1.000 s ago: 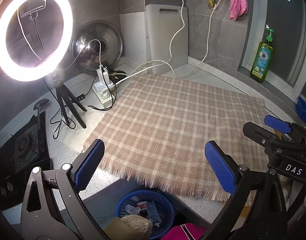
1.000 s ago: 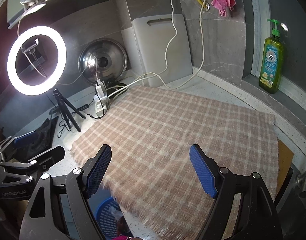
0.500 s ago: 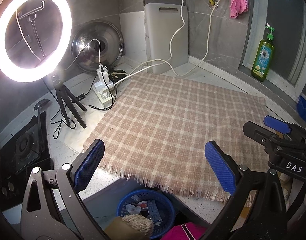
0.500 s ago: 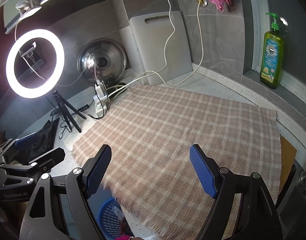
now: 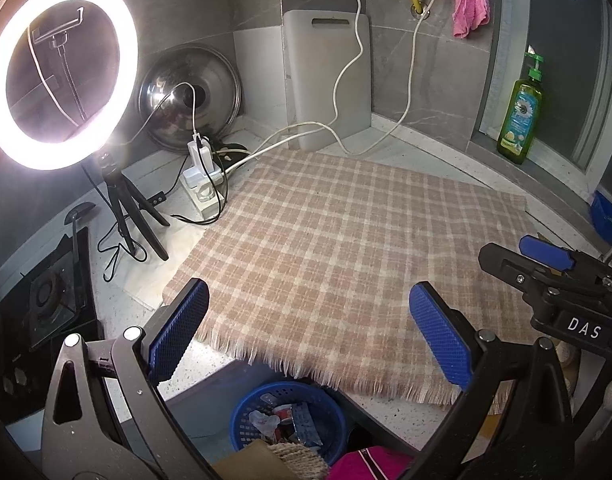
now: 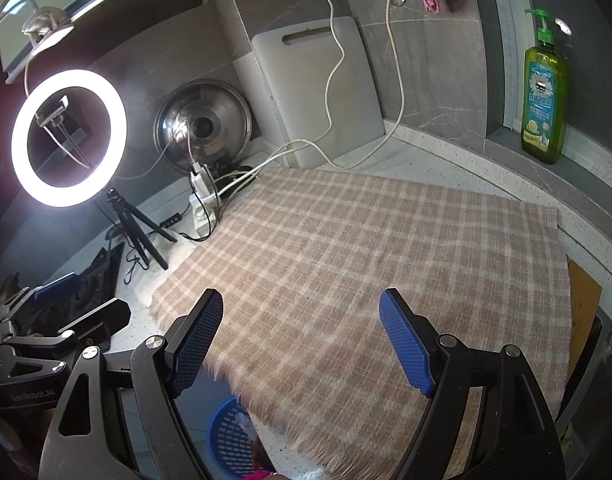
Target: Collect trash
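A blue plastic basket (image 5: 242, 412) stands below the counter's front edge and holds several pieces of trash (image 5: 284, 418); in the right wrist view only part of the basket (image 6: 230, 436) shows. A pink-and-cream checked cloth (image 5: 346, 256) covers the counter with nothing lying on it. My left gripper (image 5: 310, 332) hovers open over the cloth's fringed front edge, nothing between its blue pads. My right gripper (image 6: 302, 336) is open and empty over the cloth (image 6: 386, 264) too. It also shows at the right in the left wrist view (image 5: 522, 252).
A lit ring light (image 5: 58, 72) on a tripod, a power strip (image 5: 202, 188) with cables, a steel lid (image 5: 190, 100) and a white cutting board (image 5: 326, 80) stand at the back. A green soap bottle (image 5: 520, 120) is on the right ledge. A stove (image 5: 42, 296) lies left.
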`<state>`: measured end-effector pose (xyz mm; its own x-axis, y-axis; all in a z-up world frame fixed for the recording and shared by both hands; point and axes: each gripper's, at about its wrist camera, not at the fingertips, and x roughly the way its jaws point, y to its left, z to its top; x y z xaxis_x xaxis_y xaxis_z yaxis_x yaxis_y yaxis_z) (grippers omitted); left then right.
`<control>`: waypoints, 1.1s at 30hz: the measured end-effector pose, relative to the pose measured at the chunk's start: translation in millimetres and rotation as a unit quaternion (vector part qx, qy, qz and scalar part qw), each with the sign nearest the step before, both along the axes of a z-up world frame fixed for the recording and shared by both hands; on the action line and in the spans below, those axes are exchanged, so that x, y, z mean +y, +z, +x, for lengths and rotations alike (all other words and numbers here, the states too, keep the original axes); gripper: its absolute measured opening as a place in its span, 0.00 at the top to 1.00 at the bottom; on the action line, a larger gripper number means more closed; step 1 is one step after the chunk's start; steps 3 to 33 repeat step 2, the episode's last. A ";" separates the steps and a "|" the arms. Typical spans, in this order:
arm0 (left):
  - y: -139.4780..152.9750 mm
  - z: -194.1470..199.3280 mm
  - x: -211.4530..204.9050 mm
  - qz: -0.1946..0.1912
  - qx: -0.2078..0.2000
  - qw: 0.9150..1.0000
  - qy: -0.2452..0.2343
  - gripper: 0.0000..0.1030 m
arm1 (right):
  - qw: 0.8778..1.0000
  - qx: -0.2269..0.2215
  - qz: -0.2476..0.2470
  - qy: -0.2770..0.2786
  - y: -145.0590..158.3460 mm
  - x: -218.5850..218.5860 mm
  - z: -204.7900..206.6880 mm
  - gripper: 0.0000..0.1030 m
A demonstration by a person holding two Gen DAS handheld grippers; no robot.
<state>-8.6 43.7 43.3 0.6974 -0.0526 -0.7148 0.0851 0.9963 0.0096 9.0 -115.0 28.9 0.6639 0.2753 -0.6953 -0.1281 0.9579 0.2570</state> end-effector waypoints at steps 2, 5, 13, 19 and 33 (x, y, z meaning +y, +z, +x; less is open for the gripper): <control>0.1 -0.2 -1.7 0.004 0.000 1.000 -0.003 0.01 | 1.000 0.001 0.002 -0.001 -0.8 -1.0 0.2 0.22; 0.1 -0.2 -1.7 0.004 0.000 1.000 -0.003 0.01 | 1.000 0.001 0.002 -0.001 -0.8 -1.0 0.2 0.22; 0.1 -0.2 -1.7 0.004 0.000 1.000 -0.003 0.01 | 1.000 0.001 0.002 -0.001 -0.8 -1.0 0.2 0.22; 0.1 -0.2 -1.7 0.004 0.000 1.000 -0.003 0.01 | 1.000 0.001 0.002 -0.001 -0.8 -1.0 0.2 0.22; 0.1 -0.2 -1.7 0.004 0.000 1.000 -0.003 0.01 | 1.000 0.001 0.002 -0.001 -0.8 -1.0 0.2 0.22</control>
